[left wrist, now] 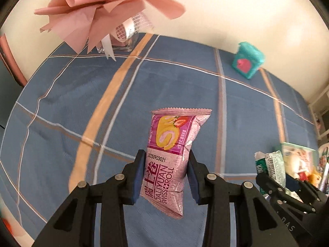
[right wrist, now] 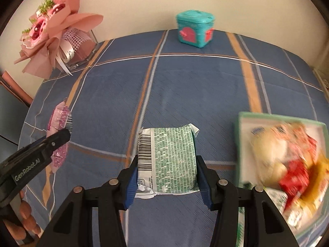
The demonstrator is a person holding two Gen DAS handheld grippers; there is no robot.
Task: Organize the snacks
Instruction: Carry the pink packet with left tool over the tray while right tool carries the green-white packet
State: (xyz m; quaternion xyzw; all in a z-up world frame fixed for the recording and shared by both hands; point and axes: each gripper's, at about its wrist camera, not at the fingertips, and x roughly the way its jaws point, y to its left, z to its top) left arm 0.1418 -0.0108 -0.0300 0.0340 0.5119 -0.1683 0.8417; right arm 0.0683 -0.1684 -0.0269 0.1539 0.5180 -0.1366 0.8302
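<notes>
A table draped in a blue plaid tablecloth (right wrist: 185, 94) with orange and white stripes fills both wrist views; every position below is given relative to it.

At its far left corner stands one pink paper-wrapped bouquet (right wrist: 51, 35) in a clear glass vase. At its right edge sits one green-rimmed box (right wrist: 238, 144) holding blurred red and yellow snack packets. At the far edge, against the cream wall, is one small teal box (right wrist: 195, 28) with pink patches.

Two snack packs are lifted above the cloth. One is a pink Swiss roll packet (left wrist: 168, 160), printed with a strawberry cake roll picture, a date code and the words "Daliyuan Swiss Roll"; it hangs over the left-centre of the table. The other is a white packet with green print (right wrist: 170, 160) and a barcode, over the centre, just left of the green-rimmed box.

The left gripper (left wrist: 164, 177) is pinching the pink packet between its blue pads. The right gripper (right wrist: 166, 179) clamps the white and green packet on both sides.
</notes>
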